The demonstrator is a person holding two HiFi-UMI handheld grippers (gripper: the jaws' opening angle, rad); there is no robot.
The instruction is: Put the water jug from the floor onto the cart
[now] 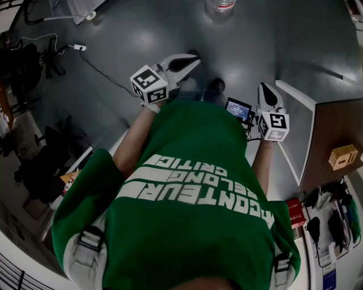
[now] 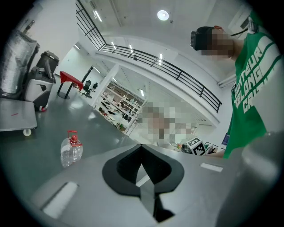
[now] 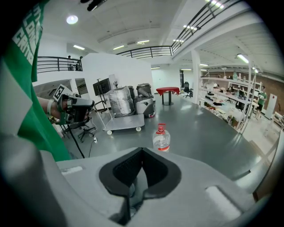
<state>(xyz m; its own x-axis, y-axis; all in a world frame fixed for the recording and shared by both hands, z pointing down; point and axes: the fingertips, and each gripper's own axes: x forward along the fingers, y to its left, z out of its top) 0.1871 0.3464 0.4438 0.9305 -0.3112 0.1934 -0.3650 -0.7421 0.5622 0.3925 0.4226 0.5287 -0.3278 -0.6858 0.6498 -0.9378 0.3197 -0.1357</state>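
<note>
Your left gripper (image 2: 142,153) has its jaws pressed together with nothing between them, and your right gripper (image 3: 142,154) is closed the same way, also empty. From the head view you hold both out in front of your green shirt (image 1: 193,187), the left gripper (image 1: 190,59) reaching further ahead than the right (image 1: 265,90), each with its marker cube nearest your wrist.

Beyond the jaws, the water jug (image 3: 161,138) stands upright on the grey floor (image 1: 142,34), well apart from both grippers. It is clear, with a red cap and red handle. In the head view it sits at the top edge (image 1: 220,8), ahead of you and between the two grippers' lines.

The cart (image 3: 122,122) is behind the jug and to its left in the right gripper view, not touching it, with a wrapped bundle (image 3: 120,101) on its deck. The left gripper view shows the cart (image 2: 15,117) at the left edge and the jug (image 2: 71,150) to its right.
</note>
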